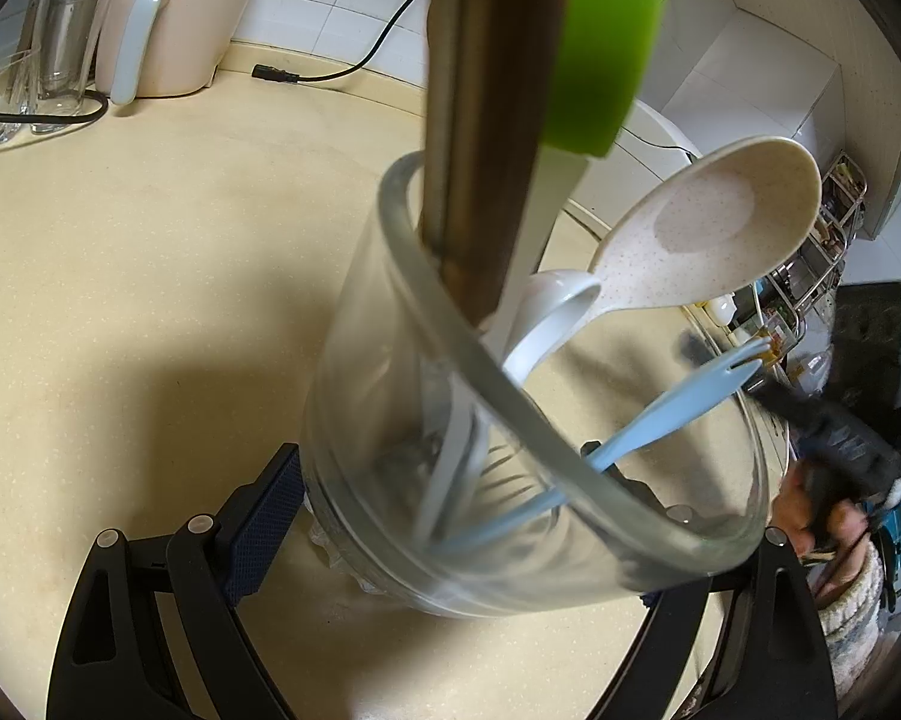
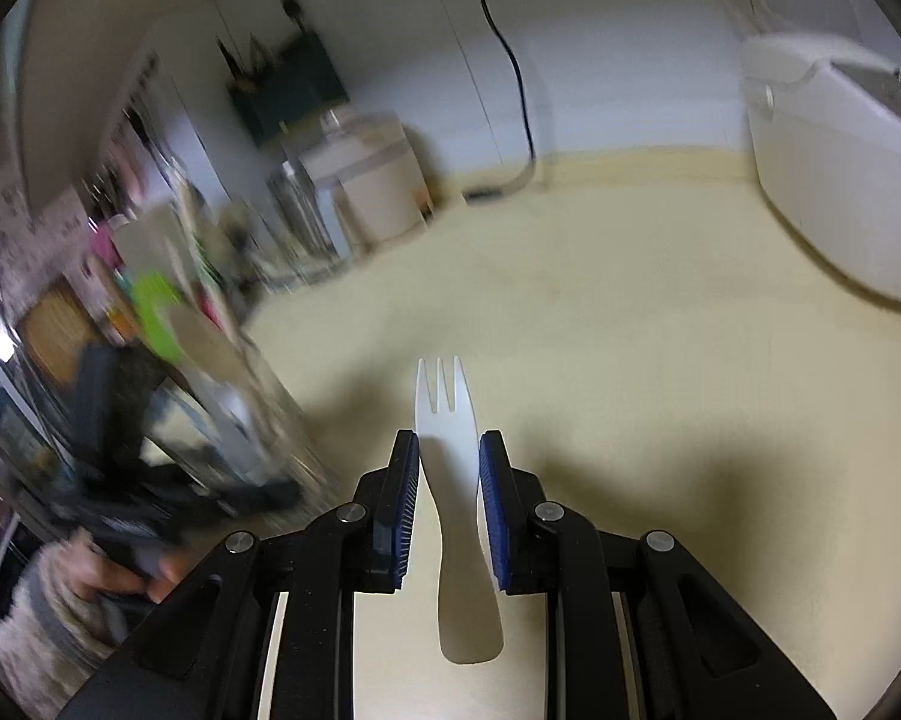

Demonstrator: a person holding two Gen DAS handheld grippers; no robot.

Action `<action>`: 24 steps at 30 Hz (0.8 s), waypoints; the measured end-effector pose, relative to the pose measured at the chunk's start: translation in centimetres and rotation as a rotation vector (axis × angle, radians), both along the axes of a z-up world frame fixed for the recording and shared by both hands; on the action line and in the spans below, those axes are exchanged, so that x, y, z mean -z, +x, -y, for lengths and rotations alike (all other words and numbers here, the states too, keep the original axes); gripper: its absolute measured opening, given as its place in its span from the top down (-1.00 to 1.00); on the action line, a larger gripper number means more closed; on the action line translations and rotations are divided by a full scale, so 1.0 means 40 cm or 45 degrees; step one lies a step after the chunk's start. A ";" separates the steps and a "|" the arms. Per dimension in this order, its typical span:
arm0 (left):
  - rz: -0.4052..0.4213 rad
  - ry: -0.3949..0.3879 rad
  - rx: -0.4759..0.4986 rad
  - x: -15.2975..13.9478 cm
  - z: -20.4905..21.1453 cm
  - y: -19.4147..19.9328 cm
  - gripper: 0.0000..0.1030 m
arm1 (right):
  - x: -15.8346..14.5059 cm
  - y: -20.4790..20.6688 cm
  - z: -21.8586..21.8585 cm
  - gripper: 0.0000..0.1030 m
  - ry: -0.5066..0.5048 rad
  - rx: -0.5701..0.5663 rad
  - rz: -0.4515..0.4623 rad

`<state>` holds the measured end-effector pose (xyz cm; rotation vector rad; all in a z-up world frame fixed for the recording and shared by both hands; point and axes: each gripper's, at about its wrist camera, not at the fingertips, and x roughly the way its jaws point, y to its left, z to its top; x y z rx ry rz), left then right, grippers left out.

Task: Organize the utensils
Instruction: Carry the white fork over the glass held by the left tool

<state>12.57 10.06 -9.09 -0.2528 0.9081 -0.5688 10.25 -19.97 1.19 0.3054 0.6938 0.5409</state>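
**Fork in R grip, jar steadied in L — next is the drop-in**

L wrist view: my left gripper (image 1: 450,516) is clamped round the base of the clear glass jar (image 1: 510,450), blue pads on both sides of the wall, jaws at a moderate spread set by the jar width. Jar tilts toward the cam, standing on the cream countertop (image 1: 150,300). Inside, counted:
- 1 speckled beige plastic spoon (image 1: 708,228)
- 1 white ceramic spoon (image 1: 546,324)
- 1 pale blue plastic fork (image 1: 666,408)
- 1 green silicone spatula w/ white handle (image 1: 606,48)
- 1 dark wood-and-metal handle (image 1: 486,120), tool head out of frame, can't ID it

So 5 pcs in the jar. 3 empty glasses, far left by the wall.

R wrist view: my right gripper (image 2: 448,468) is nearly closed on 1 white plastic fork (image 2: 450,480), pads pinching the neck below the tines, tines fwd, handle trailing back toward the cam. Fork is clear of the counter as far as I can tell. Jar and L gripper sit at far left, motion-blurred.

To do it well, imo: swing fork over the jar mouth, tip handle down, aim for the open gap on the near side away from the spoons and big handle. Keep L clamp firm, jar looks top-heavy. Release only once the handle is well inside the rim.
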 end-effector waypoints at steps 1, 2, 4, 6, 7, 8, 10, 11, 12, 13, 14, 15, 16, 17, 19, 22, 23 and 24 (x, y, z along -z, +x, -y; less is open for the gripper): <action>0.000 0.000 0.002 0.000 0.000 0.000 -0.77 | -0.023 -0.006 -0.001 0.60 0.021 -0.002 0.034; 0.000 0.001 0.003 0.001 0.001 0.000 -0.77 | -0.050 -0.015 -0.002 0.60 0.043 -0.007 0.074; 0.000 0.002 0.005 -0.004 0.006 0.001 -0.77 | -0.095 -0.025 -0.011 0.60 0.081 -0.025 0.139; 0.000 0.001 0.004 -0.006 0.006 0.001 -0.77 | -0.146 -0.033 -0.033 0.60 0.122 -0.061 0.199; 0.000 0.001 0.003 -0.006 0.005 0.001 -0.77 | -0.172 -0.033 -0.049 0.60 0.147 -0.090 0.223; 0.000 0.001 0.003 -0.006 0.005 0.001 -0.77 | -0.187 -0.036 -0.061 0.60 0.164 -0.108 0.238; 0.000 0.001 0.003 -0.006 0.005 0.001 -0.77 | -0.219 -0.031 -0.100 0.60 0.196 -0.154 0.274; 0.000 0.000 0.003 -0.006 0.005 0.001 -0.77 | -0.227 -0.028 -0.118 0.60 0.199 -0.165 0.285; 0.000 0.000 0.003 -0.006 0.005 0.000 -0.77 | -0.234 -0.026 -0.138 0.60 0.204 -0.180 0.294; 0.000 0.001 0.003 -0.006 0.005 0.001 -0.77 | -0.238 -0.025 -0.153 0.60 0.212 -0.196 0.296; 0.000 0.001 0.003 -0.006 0.005 0.001 -0.77 | -0.241 -0.021 -0.171 0.60 0.219 -0.210 0.295; 0.000 0.000 0.003 -0.007 0.006 0.000 -0.77 | -0.243 -0.015 -0.187 0.60 0.222 -0.219 0.295; 0.000 0.000 0.003 -0.006 0.005 0.001 -0.77 | -0.244 -0.017 -0.200 0.60 0.227 -0.227 0.294; 0.000 0.000 0.004 -0.007 0.005 0.000 -0.77 | -0.243 -0.014 -0.214 0.60 0.233 -0.234 0.291; 0.000 0.000 0.004 -0.006 0.003 0.003 -0.77 | -0.241 -0.012 -0.233 0.60 0.240 -0.242 0.290; 0.000 -0.001 0.005 -0.006 0.002 0.003 -0.77 | -0.236 0.001 -0.260 0.60 0.241 -0.247 0.287; 0.000 -0.001 0.006 -0.007 0.003 0.002 -0.77 | -0.233 0.002 -0.266 0.60 0.238 -0.247 0.283; 0.000 0.000 0.007 -0.007 0.004 0.001 -0.77 | -0.231 0.006 -0.272 0.60 0.235 -0.248 0.281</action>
